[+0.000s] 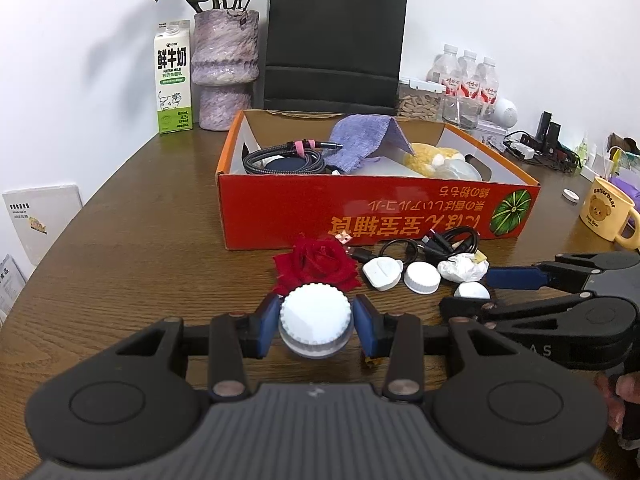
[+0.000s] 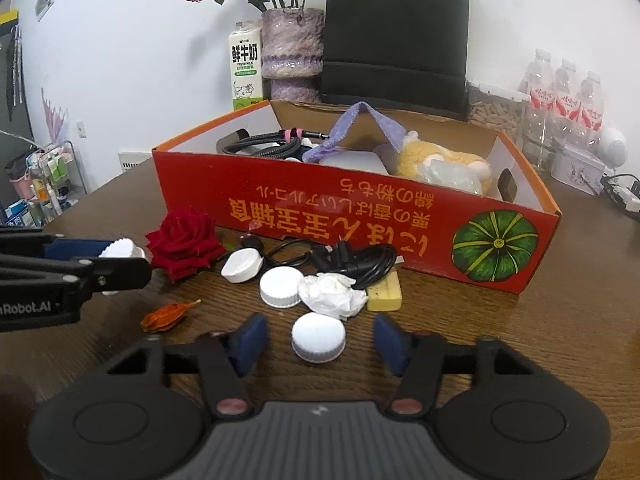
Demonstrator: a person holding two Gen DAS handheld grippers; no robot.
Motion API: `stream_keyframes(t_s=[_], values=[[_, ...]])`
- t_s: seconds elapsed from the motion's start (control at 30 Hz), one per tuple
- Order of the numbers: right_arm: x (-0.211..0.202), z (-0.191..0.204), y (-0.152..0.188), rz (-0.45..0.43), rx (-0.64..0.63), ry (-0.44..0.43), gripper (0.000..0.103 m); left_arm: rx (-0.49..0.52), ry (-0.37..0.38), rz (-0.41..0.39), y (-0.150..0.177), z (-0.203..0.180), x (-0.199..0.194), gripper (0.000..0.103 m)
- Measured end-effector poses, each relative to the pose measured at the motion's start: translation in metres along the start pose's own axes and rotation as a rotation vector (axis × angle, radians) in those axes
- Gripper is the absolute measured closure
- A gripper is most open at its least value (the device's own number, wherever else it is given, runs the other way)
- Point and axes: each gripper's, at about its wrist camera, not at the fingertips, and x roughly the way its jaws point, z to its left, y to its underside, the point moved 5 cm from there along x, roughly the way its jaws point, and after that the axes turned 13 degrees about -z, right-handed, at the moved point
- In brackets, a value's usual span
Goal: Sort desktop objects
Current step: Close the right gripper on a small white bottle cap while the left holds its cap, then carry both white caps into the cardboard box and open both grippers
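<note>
Left claw (image 1: pixel 316 322) pinching a ridged white bottle cap (image 1: pixel 315 316) (raised above the desk (image 1: pixel 140 240)), right claw (image 2: pixel 318 338) spread around a second white cap (image 2: pixel 318 337) lying on the wood, orange box (image 2: pixel 360 224) behind.

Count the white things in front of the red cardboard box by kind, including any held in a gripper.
White round ribbed plastic caps: 3
White crumpled paper tissue: 1
White smooth plastic piece: 1
Total: 5

Both pictures are bright and mostly sharp, with soft shadows on the wall (image 1: pixel 100 52), and edges bend round.
</note>
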Motion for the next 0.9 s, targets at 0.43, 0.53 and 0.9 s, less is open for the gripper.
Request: stream_keyframes(t_s=[0.43, 0.53, 0.9], values=[[-0.018, 0.005, 0.002, -0.028, -0.019, -0.015, 0.076, -0.014, -0.008, -0.022, -0.003, 0.002, -0.008, 0.062], [-0.026, 0.002, -0.003, -0.051, -0.013, -0.007, 0.076, -0.019, -0.005, -0.04, -0.007, 0.001, -0.011, 0.062], [-0.049, -0.011, -0.053, -0.211, -0.013, 0.031, 0.076, -0.014, -0.007, -0.162, -0.051, -0.009, -0.014, 0.062]])
